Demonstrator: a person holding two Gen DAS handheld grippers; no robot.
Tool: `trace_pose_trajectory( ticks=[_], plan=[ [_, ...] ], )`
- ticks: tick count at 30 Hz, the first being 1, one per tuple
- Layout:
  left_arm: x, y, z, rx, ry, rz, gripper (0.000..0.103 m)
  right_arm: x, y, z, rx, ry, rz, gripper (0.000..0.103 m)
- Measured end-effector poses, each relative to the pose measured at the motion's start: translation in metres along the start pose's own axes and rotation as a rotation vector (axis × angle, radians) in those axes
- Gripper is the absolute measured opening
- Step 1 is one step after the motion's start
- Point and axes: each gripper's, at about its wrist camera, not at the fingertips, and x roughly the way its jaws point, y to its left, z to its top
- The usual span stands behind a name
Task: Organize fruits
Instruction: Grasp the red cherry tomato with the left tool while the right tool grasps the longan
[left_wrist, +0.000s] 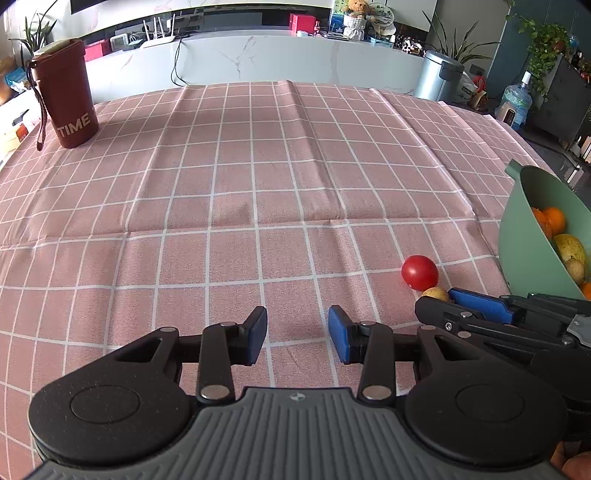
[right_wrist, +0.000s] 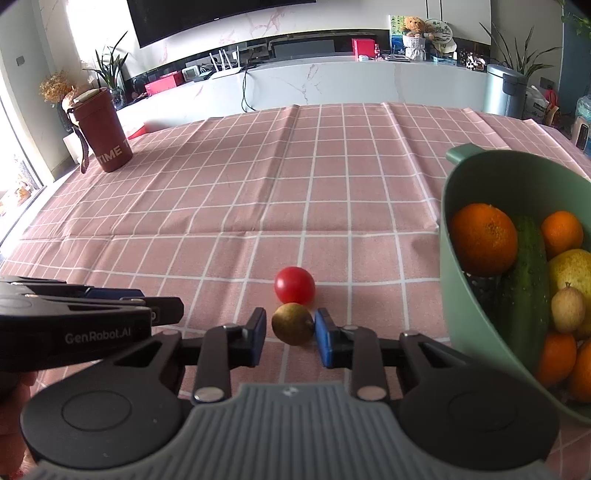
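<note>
Right tongs (right_wrist: 290, 334) were clamped on a small brownish-yellow fruit (right_wrist: 293, 324), a blue pad pressed to each side of it, the fruit sitting low on the pink checked tabletop (right_wrist: 258, 177). Dead ahead of that grip, touching or all but touching the held fruit, lay a red tomato (right_wrist: 294, 285), round, with no long axis to speak of. Out to the right stood the green bowl (right_wrist: 452, 258), tipped toward the camera and loaded with oranges (right_wrist: 484, 239), a cucumber (right_wrist: 526, 284) and a yellow pear (right_wrist: 570, 273). So the held fruit's destination, by my reading, sat to the right and above the grip: a lift over that near rim. Left tongs (left_wrist: 297, 332) hung with pads apart and nothing between them, over bare cloth, well left of the tomato (left_wrist: 420, 272). The right tongs (left_wrist: 436, 306) were plainly the nearer to both loose fruits. Far back left, a red tumbler (left_wrist: 66, 92) stood clear of everything.
</note>
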Motion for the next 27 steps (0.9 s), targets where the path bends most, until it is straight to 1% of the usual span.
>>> trace_pose_trajectory(
  ticks=[4, 7, 11, 14, 15, 17, 19, 25, 26, 27],
  plan=[
    [-0.006, -0.003, 0.001, -0.001, -0.043, -0.043, 0.045, 0.001, 0.000, 0.001, -0.005, 0.007, -0.005, 0.021],
    [-0.008, -0.007, 0.005, -0.003, -0.061, -0.115, 0.044, -0.005, 0.000, 0.001, -0.011, -0.003, -0.020, 0.021],
    [-0.004, -0.020, 0.012, 0.028, -0.038, -0.198, 0.043, -0.013, -0.003, 0.000, -0.004, 0.001, -0.082, 0.021],
    [0.005, -0.030, 0.021, 0.034, -0.022, -0.231, 0.043, -0.013, -0.012, 0.000, 0.047, 0.012, -0.105, 0.021],
    [0.011, -0.033, 0.023, 0.030, -0.008, -0.248, 0.043, -0.013, -0.015, -0.001, 0.064, 0.017, -0.098, 0.021],
    [0.018, -0.038, 0.023, 0.032, 0.005, -0.254, 0.042, -0.011, -0.015, -0.002, 0.064, 0.026, -0.110, 0.021],
    [0.024, -0.044, 0.023, 0.046, 0.005, -0.236, 0.042, -0.008, -0.014, -0.002, 0.059, 0.034, -0.117, 0.021],
    [0.035, -0.053, 0.025, 0.051, 0.021, -0.248, 0.042, -0.005, -0.019, -0.003, 0.084, 0.041, -0.098, 0.021],
    [0.036, -0.055, 0.025, 0.060, 0.024, -0.245, 0.042, -0.004, -0.020, -0.003, 0.092, 0.045, -0.090, 0.021],
    [0.038, -0.056, 0.024, 0.066, 0.026, -0.242, 0.037, -0.003, -0.023, -0.003, 0.105, 0.053, -0.082, 0.021]
  ],
)
